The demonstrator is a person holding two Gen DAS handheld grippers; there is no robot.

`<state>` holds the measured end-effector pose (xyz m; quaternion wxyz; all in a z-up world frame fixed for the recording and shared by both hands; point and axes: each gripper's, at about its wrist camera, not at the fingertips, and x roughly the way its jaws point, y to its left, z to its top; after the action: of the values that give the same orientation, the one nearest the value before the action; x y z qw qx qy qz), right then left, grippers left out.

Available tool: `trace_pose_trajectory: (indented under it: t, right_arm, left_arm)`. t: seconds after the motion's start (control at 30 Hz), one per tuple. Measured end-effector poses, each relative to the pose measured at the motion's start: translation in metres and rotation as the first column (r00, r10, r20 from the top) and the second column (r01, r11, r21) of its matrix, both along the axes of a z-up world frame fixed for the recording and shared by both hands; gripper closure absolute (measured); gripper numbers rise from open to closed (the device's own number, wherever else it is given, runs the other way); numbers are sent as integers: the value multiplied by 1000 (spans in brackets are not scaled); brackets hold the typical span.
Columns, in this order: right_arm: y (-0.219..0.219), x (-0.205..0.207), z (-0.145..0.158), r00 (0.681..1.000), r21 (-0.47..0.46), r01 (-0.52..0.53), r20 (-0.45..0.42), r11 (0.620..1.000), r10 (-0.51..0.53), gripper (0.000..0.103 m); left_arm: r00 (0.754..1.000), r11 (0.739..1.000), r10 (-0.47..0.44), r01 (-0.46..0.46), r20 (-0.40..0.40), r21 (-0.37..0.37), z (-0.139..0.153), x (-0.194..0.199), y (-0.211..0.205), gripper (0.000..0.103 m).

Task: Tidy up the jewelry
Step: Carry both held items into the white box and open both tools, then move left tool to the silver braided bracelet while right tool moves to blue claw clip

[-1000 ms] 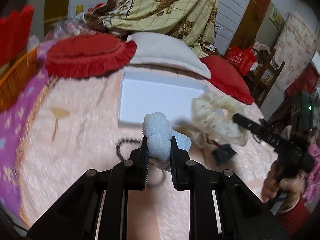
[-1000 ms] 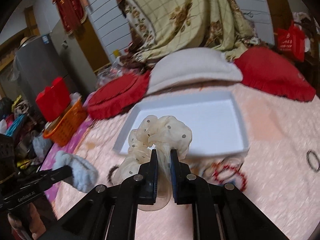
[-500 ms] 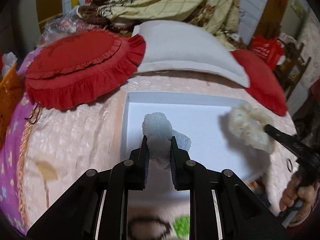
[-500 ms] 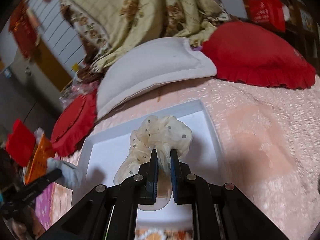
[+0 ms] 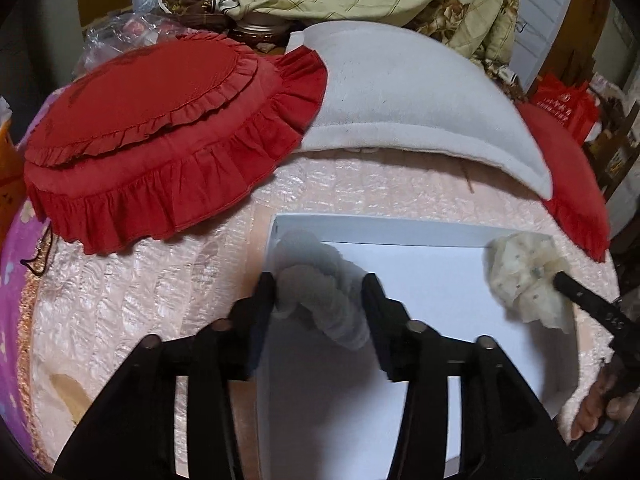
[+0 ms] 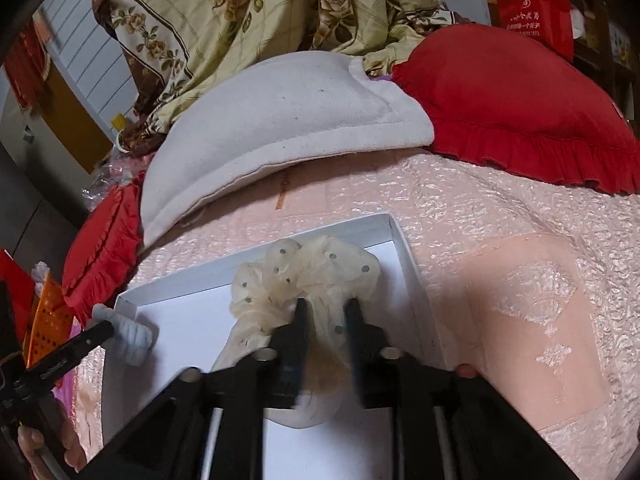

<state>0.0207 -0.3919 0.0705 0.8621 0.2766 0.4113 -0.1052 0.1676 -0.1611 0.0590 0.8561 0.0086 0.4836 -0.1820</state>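
Note:
A white shallow box (image 5: 400, 236) lies on the pink bedspread; it also shows in the right wrist view (image 6: 404, 248). My left gripper (image 5: 318, 292) is open over the box's far left corner, and the fluffy pale-blue scrunchie (image 5: 320, 292) sits loose between its spread fingers; the scrunchie also shows in the right wrist view (image 6: 128, 332). My right gripper (image 6: 324, 312) has its jaws partly apart around the cream dotted scrunchie (image 6: 304, 276) over the box's far right corner; that scrunchie also shows in the left wrist view (image 5: 524, 276).
A red frilled round cushion (image 5: 160, 128), a white pillow (image 5: 400, 92) and a red heart cushion (image 6: 512, 100) lie behind the box. A floral quilt (image 6: 280, 12) is piled further back. An orange basket (image 6: 44, 324) stands at the left.
Both grippers carried their scrunchies forward over the white box and lower. The jaws of both have spread apart; the left ones widely, and the blue scrunchie is released.

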Motion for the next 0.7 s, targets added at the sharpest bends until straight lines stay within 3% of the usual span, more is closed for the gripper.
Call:
trace_pose_trajectory:
  t: [0.03,0.07,0.33,0.53,0.7]
  right_arm:
    - [0,-1,2,1000,-11,4,8,1000,-4,60]
    - [-1,-3,5,1000,-23,9,18,1000,-8,59]
    - [1,-31,32,999,-47,17,45,999,-15,59]
    - [21,-74,47,998,-67,-28,48,997,31,59]
    - [42,-118,47,996,-70,-80,45,994,83,59]
  left_arm:
    - [1000,1000,-1,1,-3,-15,2,-1,2,51]
    - [1000,999,1,-1,-5,-35,6,-3,4,50]
    - [1000,997,6,-4,18,-73,37,-36,19,49]
    - [997,997,2,4,79,-74,69,-88,39,49]
    - [996,998,8,-2,93,-65,73,-135,65,49]
